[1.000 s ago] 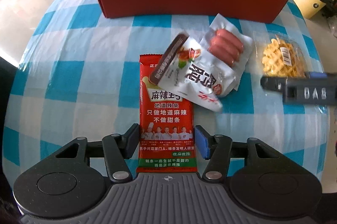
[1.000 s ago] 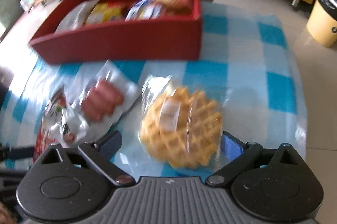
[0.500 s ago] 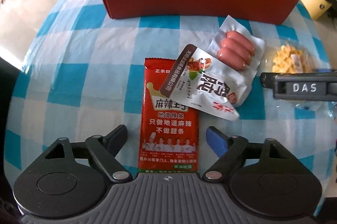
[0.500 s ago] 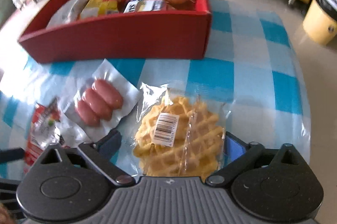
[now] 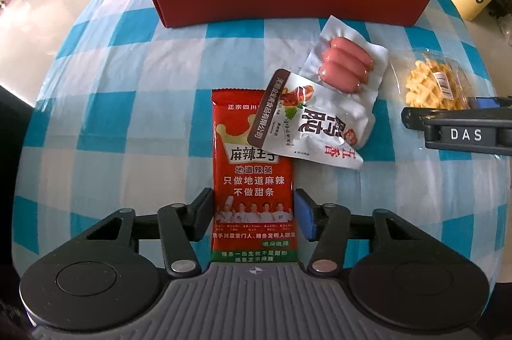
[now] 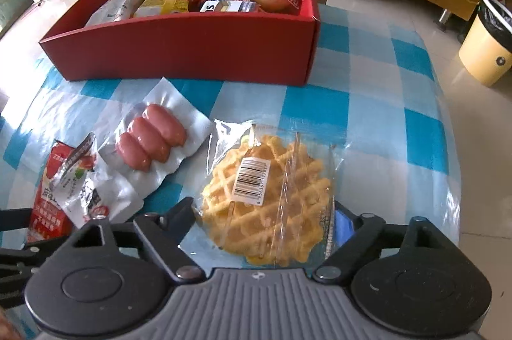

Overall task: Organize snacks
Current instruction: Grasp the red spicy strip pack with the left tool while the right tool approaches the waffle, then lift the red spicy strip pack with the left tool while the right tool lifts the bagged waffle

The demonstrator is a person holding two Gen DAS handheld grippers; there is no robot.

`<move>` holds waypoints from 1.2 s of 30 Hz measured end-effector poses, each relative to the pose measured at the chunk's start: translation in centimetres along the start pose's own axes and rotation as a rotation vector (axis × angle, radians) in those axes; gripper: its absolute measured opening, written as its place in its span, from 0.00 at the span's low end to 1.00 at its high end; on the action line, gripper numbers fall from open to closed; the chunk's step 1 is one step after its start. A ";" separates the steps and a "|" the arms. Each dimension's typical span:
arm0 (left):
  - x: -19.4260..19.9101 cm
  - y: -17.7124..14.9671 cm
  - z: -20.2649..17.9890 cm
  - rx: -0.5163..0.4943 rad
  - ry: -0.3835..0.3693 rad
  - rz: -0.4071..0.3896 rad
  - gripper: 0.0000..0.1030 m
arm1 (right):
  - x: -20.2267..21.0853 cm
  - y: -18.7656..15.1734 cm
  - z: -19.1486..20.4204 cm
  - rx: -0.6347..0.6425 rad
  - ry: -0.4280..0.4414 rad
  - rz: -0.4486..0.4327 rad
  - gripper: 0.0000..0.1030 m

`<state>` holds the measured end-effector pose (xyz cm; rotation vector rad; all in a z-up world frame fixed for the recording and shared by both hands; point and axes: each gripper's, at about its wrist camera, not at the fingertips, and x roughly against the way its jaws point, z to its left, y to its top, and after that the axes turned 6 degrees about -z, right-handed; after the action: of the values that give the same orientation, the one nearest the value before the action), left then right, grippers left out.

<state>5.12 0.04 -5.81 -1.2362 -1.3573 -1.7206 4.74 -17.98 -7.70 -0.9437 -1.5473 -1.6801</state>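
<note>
L gripper (image 5: pixel 253 213): fingers just closed in, clamped on red spicy-strip pack (image 5: pixel 252 176) lying flat on tabletop (image 5: pixel 128 122). R gripper (image 6: pixel 265 223): fingers closing too, touching both edges of bagged waffle (image 6: pixel 265 199). Sausage pack (image 6: pixel 153 141) between them; red box (image 6: pixel 192 52) at far side.

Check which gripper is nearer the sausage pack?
Right. The right gripper straddles the waffle beside the sausage pack; the left gripper straddles the red packet, farther off.
</note>
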 end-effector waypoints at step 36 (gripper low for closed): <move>3.8 1.9 1.7 0.070 -0.015 -0.124 0.56 | 5.8 1.0 2.2 0.022 0.101 -0.164 0.76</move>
<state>5.90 1.40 -1.48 -1.1492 -1.5184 -1.7350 2.66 -15.84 -2.13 -0.7258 -1.6091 -1.7908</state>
